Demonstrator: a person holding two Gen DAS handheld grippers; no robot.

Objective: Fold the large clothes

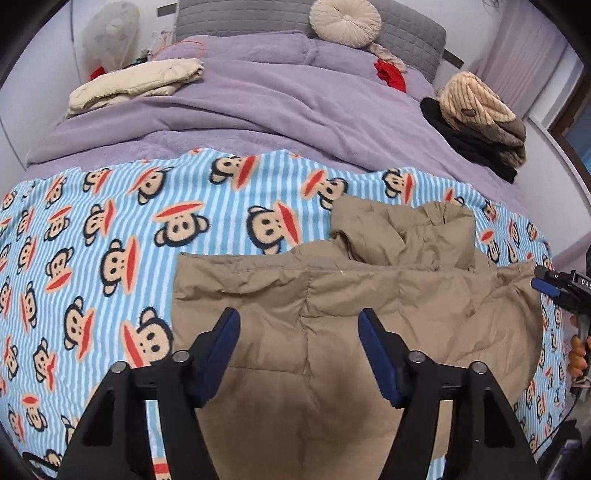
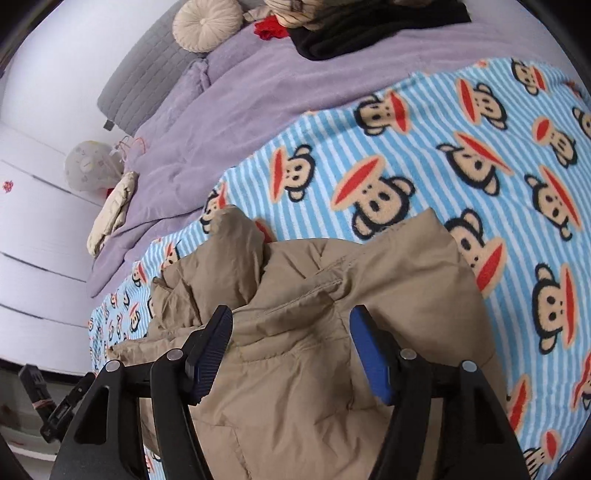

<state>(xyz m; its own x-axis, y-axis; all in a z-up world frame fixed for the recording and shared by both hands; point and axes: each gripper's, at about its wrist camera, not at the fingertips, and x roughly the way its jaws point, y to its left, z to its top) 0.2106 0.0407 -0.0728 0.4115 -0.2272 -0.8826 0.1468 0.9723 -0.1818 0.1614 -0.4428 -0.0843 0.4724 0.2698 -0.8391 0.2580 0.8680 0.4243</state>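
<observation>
A puffy tan quilted down jacket [image 1: 332,295] lies spread on the blue-and-white striped fleece blanket printed with monkey faces [image 1: 92,240], which covers the near half of the bed; beyond it runs a lilac plush duvet [image 1: 258,99]. The jacket looks partly folded: its near panel lies fairly flat, while the far part, probably hood or collar, bunches up in loose ridges. It sits toward the near edge of the bed, likely so both tools can reach it easily.

The left gripper [image 1: 297,350] hangs over the flat panel with its blue-padded fingers [image 1: 221,343] spread wide and grasping nothing. The right gripper [image 2: 291,347] hovers over the crumpled side of the same jacket [image 2: 295,332], fingers likewise released and empty. Whether either pad touches the cloth cannot be told.

No containers are in view. Other clothes rest on the duvet instead: a folded cream padded garment [image 1: 136,81] at the far left and a stack of striped beige and black knitwear [image 1: 476,122] at the far right, apparently finished or waiting piles kept well apart from the working area. A round pleated cream cushion [image 1: 345,22] leans against the grey headboard [image 1: 229,18].
</observation>
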